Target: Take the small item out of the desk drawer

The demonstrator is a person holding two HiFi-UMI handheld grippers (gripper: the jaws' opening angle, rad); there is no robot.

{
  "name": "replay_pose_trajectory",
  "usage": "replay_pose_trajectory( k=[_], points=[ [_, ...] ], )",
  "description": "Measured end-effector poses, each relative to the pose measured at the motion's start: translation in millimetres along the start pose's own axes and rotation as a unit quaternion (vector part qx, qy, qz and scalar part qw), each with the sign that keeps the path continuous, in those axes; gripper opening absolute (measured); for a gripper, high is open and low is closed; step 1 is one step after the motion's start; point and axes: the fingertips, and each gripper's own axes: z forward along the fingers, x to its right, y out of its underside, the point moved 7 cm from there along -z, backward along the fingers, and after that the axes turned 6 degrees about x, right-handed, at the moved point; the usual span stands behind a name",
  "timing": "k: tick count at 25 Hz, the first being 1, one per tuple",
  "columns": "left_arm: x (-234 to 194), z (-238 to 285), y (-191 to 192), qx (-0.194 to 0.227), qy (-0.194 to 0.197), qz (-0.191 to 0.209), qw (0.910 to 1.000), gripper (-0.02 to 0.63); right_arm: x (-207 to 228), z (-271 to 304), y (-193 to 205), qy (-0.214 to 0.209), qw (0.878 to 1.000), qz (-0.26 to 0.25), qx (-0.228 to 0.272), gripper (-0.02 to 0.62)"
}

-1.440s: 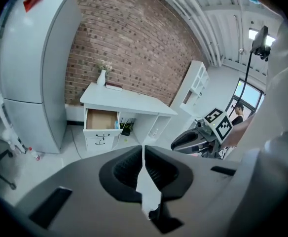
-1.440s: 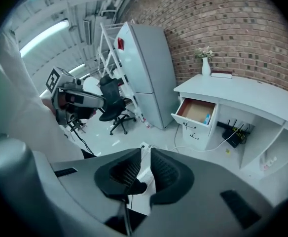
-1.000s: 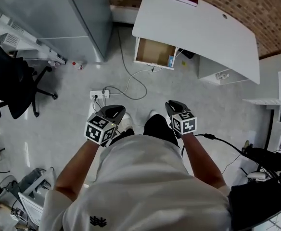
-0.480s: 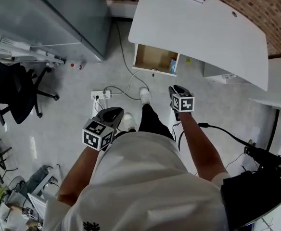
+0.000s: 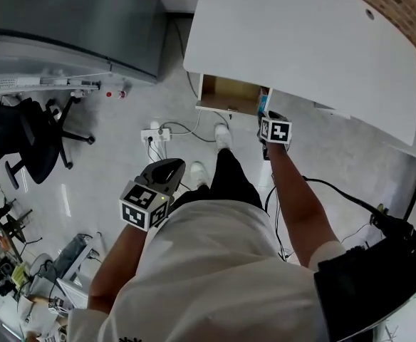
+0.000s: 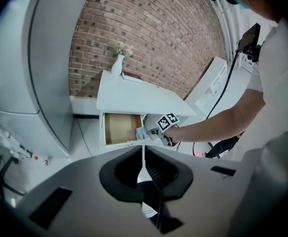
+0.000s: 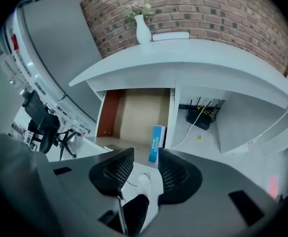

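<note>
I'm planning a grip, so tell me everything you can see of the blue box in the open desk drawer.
The blue box is small, flat and rectangular, apparently cardboard, with white print on its blue face too blurred to read. It stands upright on a narrow end at the front right corner of the open drawer, against or very near its right wall. Nothing else touches it: the right claw, jaws just opened wider and empty, is short of it.

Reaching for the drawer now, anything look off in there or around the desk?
Nothing spilled or damaged. The blue box stands on edge against the right wall of the open drawer rather than lying flat. A power strip lies on the floor before the desk, possibly underfoot.
</note>
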Motion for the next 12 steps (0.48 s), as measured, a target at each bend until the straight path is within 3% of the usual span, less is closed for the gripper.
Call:
replay_pose_trajectory(
  k=[12],
  points=[
    [-24.9,49.1,-30.0,-0.023,-0.015,-0.008,0.9996,0.025,21.7,83.1,-18.0,0.023,0.999,0.011,-0.034,0.207]
  ],
)
